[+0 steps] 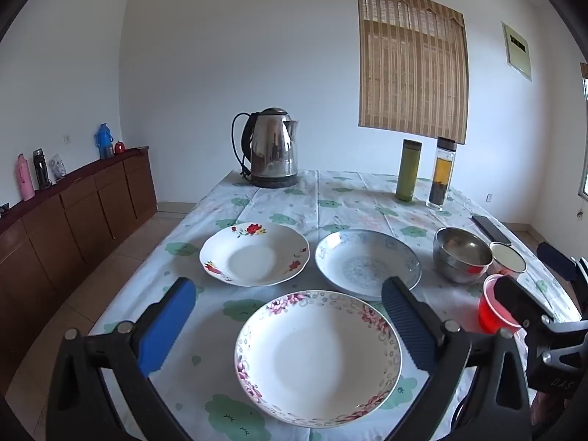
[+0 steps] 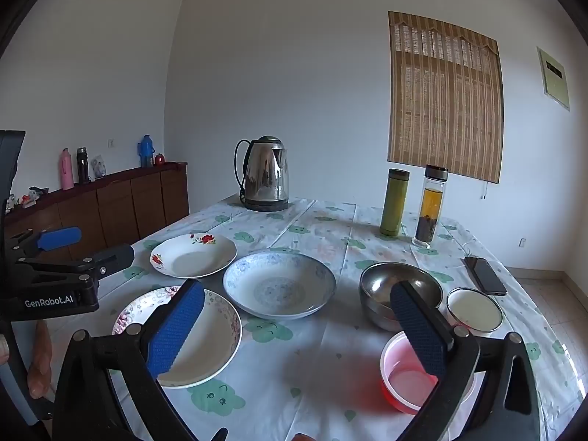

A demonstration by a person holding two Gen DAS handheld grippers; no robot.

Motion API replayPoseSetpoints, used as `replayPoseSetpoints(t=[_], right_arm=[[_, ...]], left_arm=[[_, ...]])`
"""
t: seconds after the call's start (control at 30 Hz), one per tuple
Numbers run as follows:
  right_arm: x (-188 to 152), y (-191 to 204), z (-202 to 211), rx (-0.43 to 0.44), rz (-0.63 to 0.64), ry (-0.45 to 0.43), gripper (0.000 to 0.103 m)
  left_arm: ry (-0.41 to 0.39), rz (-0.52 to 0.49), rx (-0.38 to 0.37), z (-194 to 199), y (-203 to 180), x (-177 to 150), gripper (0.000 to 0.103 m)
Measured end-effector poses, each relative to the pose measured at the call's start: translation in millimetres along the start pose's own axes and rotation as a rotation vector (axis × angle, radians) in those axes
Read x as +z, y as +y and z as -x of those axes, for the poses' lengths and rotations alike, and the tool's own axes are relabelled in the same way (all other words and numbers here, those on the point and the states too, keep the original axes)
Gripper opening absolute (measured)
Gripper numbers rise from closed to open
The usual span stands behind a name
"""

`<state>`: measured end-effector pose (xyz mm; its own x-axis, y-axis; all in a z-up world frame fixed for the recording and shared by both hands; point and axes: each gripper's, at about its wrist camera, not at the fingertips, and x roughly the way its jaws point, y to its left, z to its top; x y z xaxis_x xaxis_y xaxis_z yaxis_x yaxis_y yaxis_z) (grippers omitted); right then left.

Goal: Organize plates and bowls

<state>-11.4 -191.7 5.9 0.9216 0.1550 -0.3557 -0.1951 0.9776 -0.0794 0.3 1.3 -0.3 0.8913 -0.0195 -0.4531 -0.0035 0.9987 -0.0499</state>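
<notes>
Three plates lie on the flowered tablecloth: a pink-flowered plate (image 1: 318,358) (image 2: 205,341) nearest, a red-flowered plate (image 1: 254,253) (image 2: 193,255) behind it on the left, and a blue-patterned plate (image 1: 367,262) (image 2: 279,284) beside that. To the right stand a steel bowl (image 1: 462,253) (image 2: 378,286), a small white bowl (image 1: 509,257) (image 2: 474,310) and a red plastic bowl (image 1: 490,312) (image 2: 404,378). My left gripper (image 1: 288,294) (image 2: 106,243) hovers open above the pink-flowered plate. My right gripper (image 2: 297,290) (image 1: 529,268) is open over the cloth, its right finger in front of the red bowl. Neither holds anything.
At the table's far end stand a steel kettle (image 1: 270,147), a green flask (image 1: 408,171) and a glass tea bottle (image 1: 443,172). A phone (image 2: 485,275) lies near the right edge. A brown sideboard (image 1: 73,213) with bottles runs along the left wall.
</notes>
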Motion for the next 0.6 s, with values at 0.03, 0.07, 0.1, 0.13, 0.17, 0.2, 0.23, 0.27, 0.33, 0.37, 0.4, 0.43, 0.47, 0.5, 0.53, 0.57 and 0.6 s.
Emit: replayPoseSetpoints(t=[0.03,0.07,0.1,0.13,0.17,0.2,0.23,0.27,0.33,0.37,0.4,0.43,0.47,0.5,0.53,0.57,0.6], right_arm=[[0.0,0.0,0.0,0.000,0.000,0.000,0.102],[-0.1,-0.2,-0.2,-0.001,0.001,-0.002,0.102],[-0.1,-0.5,-0.4,0.000,-0.001,-0.002,0.102],[-0.2,-0.7,-0.6,0.000,-0.003,-0.003,0.102],[-0.1,-0.7,-0.8,0.000,-0.004,-0.003,0.102],[-0.1,-0.6,-1.0,0.000,-0.005,-0.003,0.102],[-0.1,-0.4,-1.1,0.000,-0.005,-0.004,0.102],[-0.2,-0.1,-1.1,0.000,-0.006,-0.005,0.102],[-0.5,0.6,-0.9,0.002,-0.007,-0.005,0.102],[-3.0,-5.7,-1.8,0.003,-0.011,0.004,0.102],[-2.9,-5.2,-1.1,0.001,-0.011,0.004,0.102],[-2.7,-4.6,-0.3,0.001,-0.010,0.004,0.102],[-2.4,-3.9,0.5,0.002,-0.010,0.004,0.102],[-2.9,-2.9,0.0,0.003,-0.009,0.006,0.102],[-3.6,-1.8,-3.0,0.003,-0.008,0.007,0.102],[-3.3,-1.3,-2.7,0.004,-0.007,0.007,0.102],[-3.0,-0.7,-2.4,0.005,-0.007,0.006,0.102]], left_arm=[[-0.001,-0.001,0.001,0.1,0.5,0.1,0.103],[-0.002,-0.003,-0.003,0.3,1.1,0.1,0.103],[0.002,-0.016,-0.003,-0.1,-0.9,0.1,0.103],[0.001,-0.021,-0.002,-0.1,-1.3,0.2,0.103],[-0.001,-0.024,0.001,-2.5,-1.9,1.8,0.103],[-0.002,-0.027,-0.001,-5.5,-2.6,1.7,0.103],[-0.004,-0.030,-0.003,-3.8,-2.0,1.8,0.103],[-0.005,-0.031,-0.002,-3.3,-1.1,1.7,0.103],[-0.004,-0.035,0.001,-4.9,-1.7,2.6,0.103],[-0.005,-0.035,0.003,-5.7,-1.2,3.1,0.103],[-0.008,-0.035,0.006,-4.8,-2.2,2.3,0.103],[-0.010,-0.032,0.008,-4.0,-3.2,0.4,0.103],[-0.012,-0.029,0.007,-1.6,-2.0,0.2,0.103],[-0.013,-0.029,0.008,0.3,-1.2,0.2,0.103],[-0.013,-0.028,0.009,0.3,-1.0,0.3,0.103],[-0.014,-0.028,0.009,0.7,-0.4,0.6,0.103],[-0.013,-0.028,0.008,0.8,-0.2,0.8,0.103]])
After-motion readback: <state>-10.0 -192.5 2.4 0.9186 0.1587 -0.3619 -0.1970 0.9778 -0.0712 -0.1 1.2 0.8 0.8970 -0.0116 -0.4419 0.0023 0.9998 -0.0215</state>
